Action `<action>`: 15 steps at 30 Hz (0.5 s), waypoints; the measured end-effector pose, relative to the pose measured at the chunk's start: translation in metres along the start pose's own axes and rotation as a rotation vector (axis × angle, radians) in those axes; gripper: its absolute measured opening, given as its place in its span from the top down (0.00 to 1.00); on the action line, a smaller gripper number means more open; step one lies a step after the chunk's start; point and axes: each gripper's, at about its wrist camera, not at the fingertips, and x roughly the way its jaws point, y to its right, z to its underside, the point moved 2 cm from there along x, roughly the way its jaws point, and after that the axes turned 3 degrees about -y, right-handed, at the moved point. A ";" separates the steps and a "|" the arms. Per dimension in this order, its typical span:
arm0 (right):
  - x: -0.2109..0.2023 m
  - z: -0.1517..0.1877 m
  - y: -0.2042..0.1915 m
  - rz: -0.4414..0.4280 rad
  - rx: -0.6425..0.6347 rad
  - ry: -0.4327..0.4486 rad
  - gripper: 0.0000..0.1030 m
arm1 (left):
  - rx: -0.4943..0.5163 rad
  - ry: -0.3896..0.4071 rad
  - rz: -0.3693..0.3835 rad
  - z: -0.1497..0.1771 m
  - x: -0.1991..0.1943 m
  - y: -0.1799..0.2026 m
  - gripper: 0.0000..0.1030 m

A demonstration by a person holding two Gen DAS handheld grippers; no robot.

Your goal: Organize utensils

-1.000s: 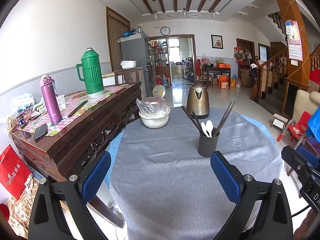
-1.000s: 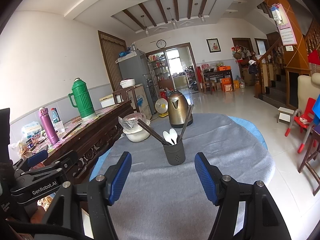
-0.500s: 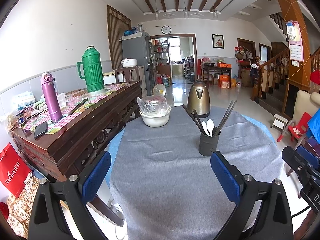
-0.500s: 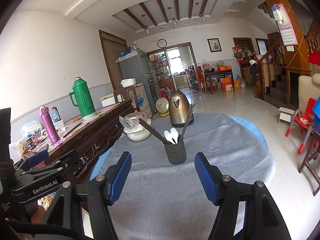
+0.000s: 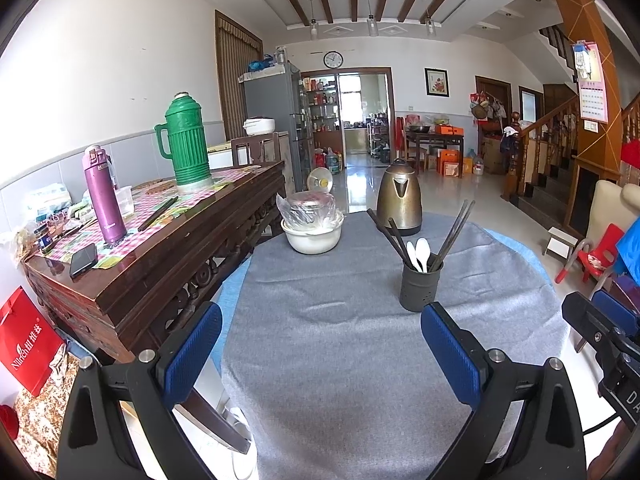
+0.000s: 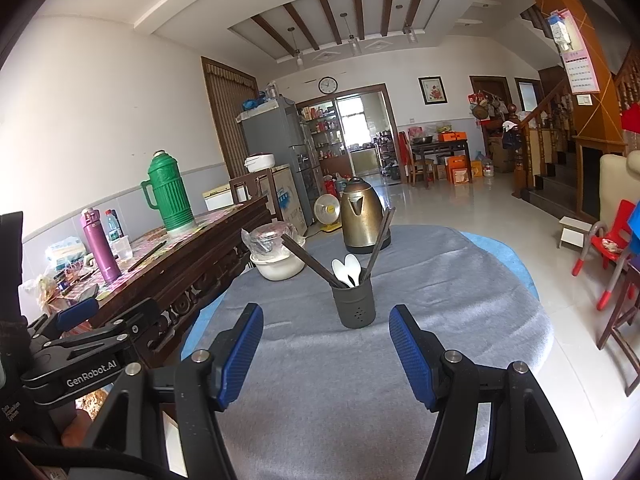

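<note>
Both of your claws stand apart with nothing between the pads: the left gripper (image 5: 320, 364) fills the lower part of its view, the right gripper (image 6: 326, 354) the lower part of its own. The dark utensil holder (image 6: 354, 304) sits just above centre in the right view, on the grey tablecloth (image 6: 360, 400), with chopsticks (image 6: 380, 236) leaning out to both sides and two white spoons (image 6: 347, 270) standing between them.

The holder looks light and top-heavy. If you reach for a chopstick from the side, the pads may push the slanted sticks and tip the whole cup. The sticks are thin, so a grip high up could pinch only one of a pair or let it swivel. The cloth may also drag and wrinkle under a nudged holder. Behind it, in the upper centre, the kettle (image 6: 360, 216) and the covered white bowl (image 6: 278, 264) stand near enough to be struck by a long stick swinging out.
</note>
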 end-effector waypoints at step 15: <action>0.001 -0.001 0.000 -0.004 -0.002 -0.002 0.33 | -0.005 -0.005 -0.003 -0.001 0.002 -0.005 0.03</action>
